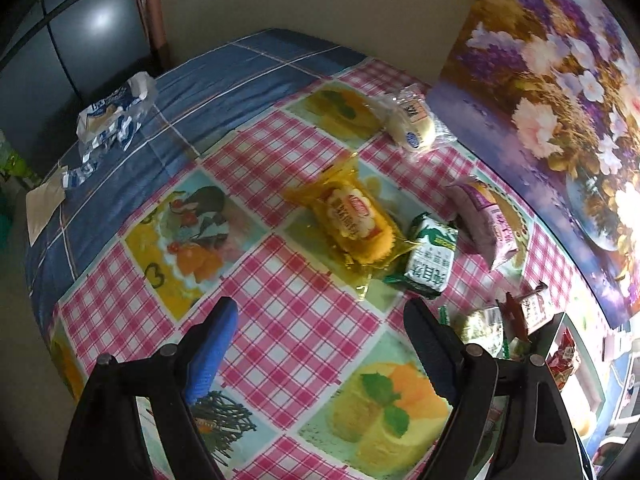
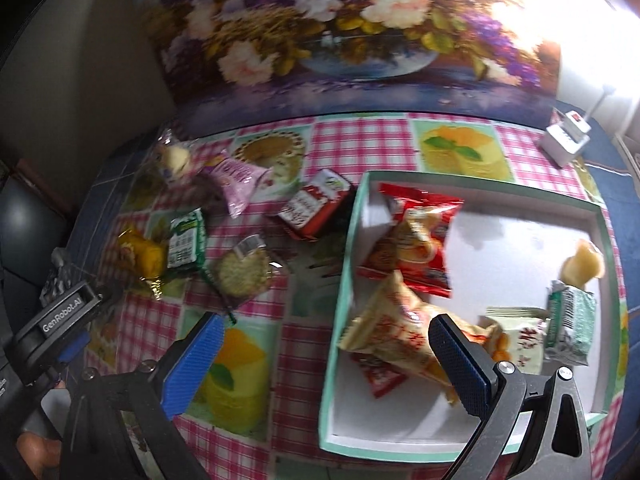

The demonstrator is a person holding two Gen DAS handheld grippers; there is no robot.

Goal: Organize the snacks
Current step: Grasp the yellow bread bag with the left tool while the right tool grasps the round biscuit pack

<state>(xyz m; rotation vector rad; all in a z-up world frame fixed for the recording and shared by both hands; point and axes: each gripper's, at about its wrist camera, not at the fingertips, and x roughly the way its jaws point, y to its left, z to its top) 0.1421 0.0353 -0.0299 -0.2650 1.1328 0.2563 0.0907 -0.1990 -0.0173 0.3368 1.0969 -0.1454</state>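
My left gripper [image 1: 320, 312] is open and empty above the checked tablecloth, short of a yellow cake packet [image 1: 354, 224] and a green-and-white packet [image 1: 430, 258]. A purple packet [image 1: 486, 218] and a clear-wrapped bun [image 1: 412, 120] lie beyond. My right gripper [image 2: 324, 326] is open and empty, its right finger over a white box with a mint rim [image 2: 340, 292]. The box holds a red chip bag [image 2: 420, 236], a cream packet [image 2: 396, 334] and several others. Outside it lie a red carton [image 2: 314, 206], a round cracker pack [image 2: 244, 272], a green packet [image 2: 186, 238], a yellow cake [image 2: 142, 256] and a pink packet [image 2: 236, 178].
A flower painting [image 2: 340, 40] leans against the wall behind the table. A white power adapter [image 2: 566, 136] sits at the far right. A torn blue-and-white wrapper [image 1: 112, 120] lies on the blue cloth near the table's far left edge. The left gripper's body [image 2: 64, 304] shows at the right view's left.
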